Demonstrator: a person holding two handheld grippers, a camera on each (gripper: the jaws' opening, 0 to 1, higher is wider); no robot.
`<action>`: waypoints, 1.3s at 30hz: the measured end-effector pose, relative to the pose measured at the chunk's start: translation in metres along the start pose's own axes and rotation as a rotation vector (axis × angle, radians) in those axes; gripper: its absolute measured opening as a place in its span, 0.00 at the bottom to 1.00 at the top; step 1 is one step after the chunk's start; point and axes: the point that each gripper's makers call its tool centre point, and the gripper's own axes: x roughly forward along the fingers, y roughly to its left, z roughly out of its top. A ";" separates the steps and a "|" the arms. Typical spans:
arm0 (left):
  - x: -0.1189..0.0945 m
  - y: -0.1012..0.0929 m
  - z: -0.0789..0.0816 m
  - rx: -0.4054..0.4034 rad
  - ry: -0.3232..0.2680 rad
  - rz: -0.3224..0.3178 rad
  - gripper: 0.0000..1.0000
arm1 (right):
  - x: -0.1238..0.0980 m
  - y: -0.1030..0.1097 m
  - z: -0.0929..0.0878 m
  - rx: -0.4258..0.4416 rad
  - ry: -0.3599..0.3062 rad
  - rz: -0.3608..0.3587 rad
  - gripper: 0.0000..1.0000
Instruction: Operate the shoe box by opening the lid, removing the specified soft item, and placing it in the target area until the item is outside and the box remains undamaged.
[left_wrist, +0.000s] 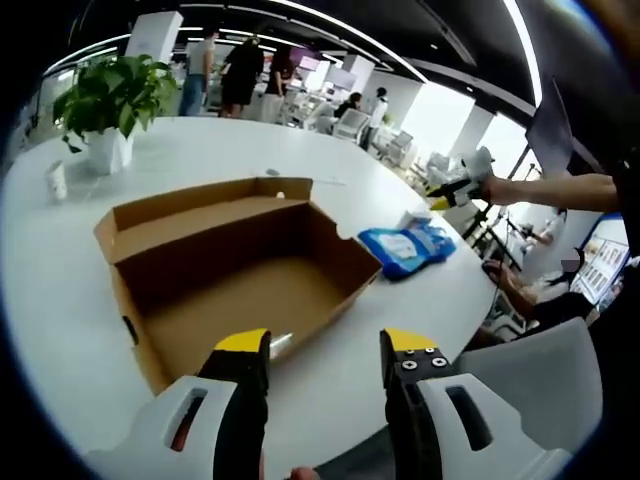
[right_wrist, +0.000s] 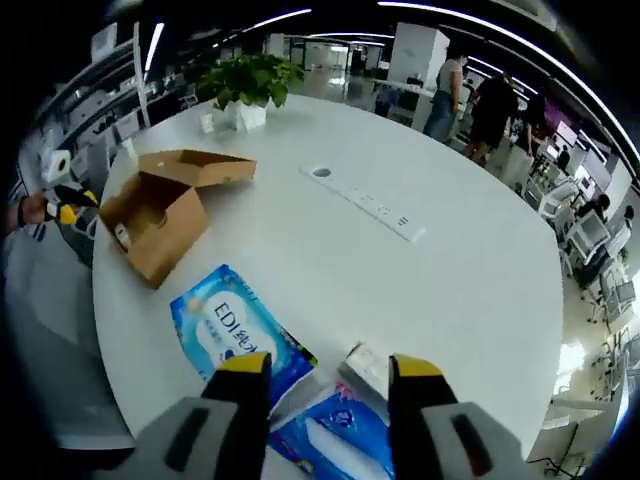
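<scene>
Since the shoe box (left_wrist: 235, 275) lies open and empty on the white table (right_wrist: 420, 300), the blue soft pack (right_wrist: 240, 335) rests outside it, beside the right gripper (right_wrist: 330, 368). Both grippers, left gripper (left_wrist: 325, 345) included, stand parted, holding nothing.

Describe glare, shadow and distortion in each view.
Left gripper view: the open brown cardboard shoe box is shadowed inside, windows blow out at the right, and the white round table bows from fisheye. Right gripper view: ceiling lights sheen the table; the blue soft pack stays readable.
</scene>
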 end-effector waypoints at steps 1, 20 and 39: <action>-0.001 0.001 0.001 -0.004 -0.004 -0.003 0.44 | 0.000 0.003 0.003 0.013 -0.013 0.004 0.44; -0.023 0.024 0.006 -0.016 -0.038 0.000 0.44 | -0.001 0.079 0.062 0.145 -0.247 0.075 0.49; -0.040 0.040 -0.001 -0.019 -0.045 0.013 0.44 | -0.006 0.156 0.080 0.084 -0.313 0.159 0.50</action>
